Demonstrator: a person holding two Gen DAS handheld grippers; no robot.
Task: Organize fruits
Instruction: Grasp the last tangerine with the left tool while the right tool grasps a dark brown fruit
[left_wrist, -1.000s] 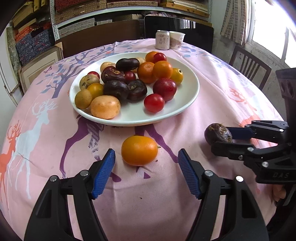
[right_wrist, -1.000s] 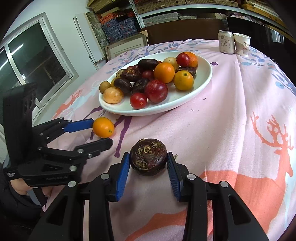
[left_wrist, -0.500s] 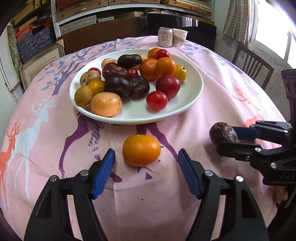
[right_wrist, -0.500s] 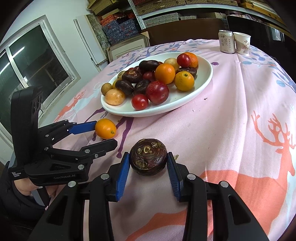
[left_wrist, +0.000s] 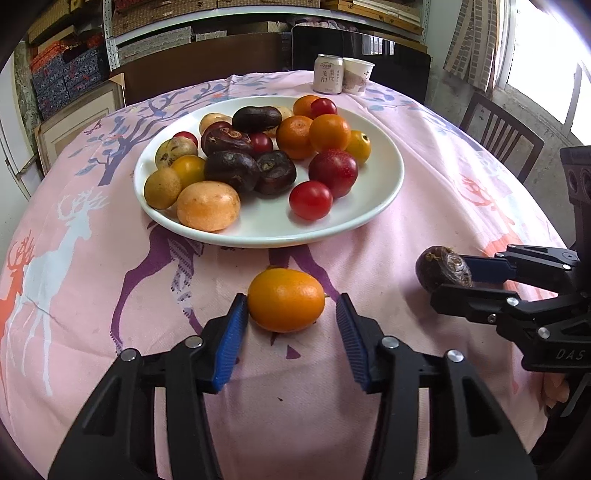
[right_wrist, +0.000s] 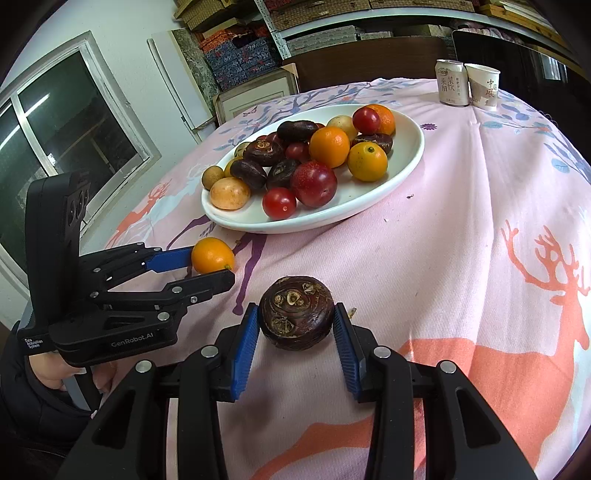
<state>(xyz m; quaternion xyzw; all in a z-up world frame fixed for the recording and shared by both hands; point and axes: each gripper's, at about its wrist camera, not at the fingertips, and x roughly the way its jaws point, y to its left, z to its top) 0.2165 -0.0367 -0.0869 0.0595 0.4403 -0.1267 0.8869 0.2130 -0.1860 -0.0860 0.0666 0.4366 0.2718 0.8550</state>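
Observation:
An orange kumquat-like fruit (left_wrist: 286, 299) lies on the pink tablecloth in front of the white plate (left_wrist: 384, 199) heaped with several mixed fruits. My left gripper (left_wrist: 290, 301) straddles it with its jaws closing. The left pad touches the fruit, and a small gap shows at the right pad. In the right wrist view, my right gripper (right_wrist: 295, 312) is shut on a dark brown water chestnut (right_wrist: 295, 317) just over the cloth. The left gripper (right_wrist: 207, 267) shows to its left around the orange fruit (right_wrist: 212, 254).
A drink can (left_wrist: 328, 78) and a paper cup (left_wrist: 357, 80) stand at the table's far edge. A wooden chair (left_wrist: 498, 136) is at the right, with shelves of boxes behind it. A hand (right_wrist: 55, 373) holds the left gripper's handle.
The left gripper's jaws have narrowed around the orange fruit, which stayed where it was. The right gripper has kept its hold on the water chestnut without moving.

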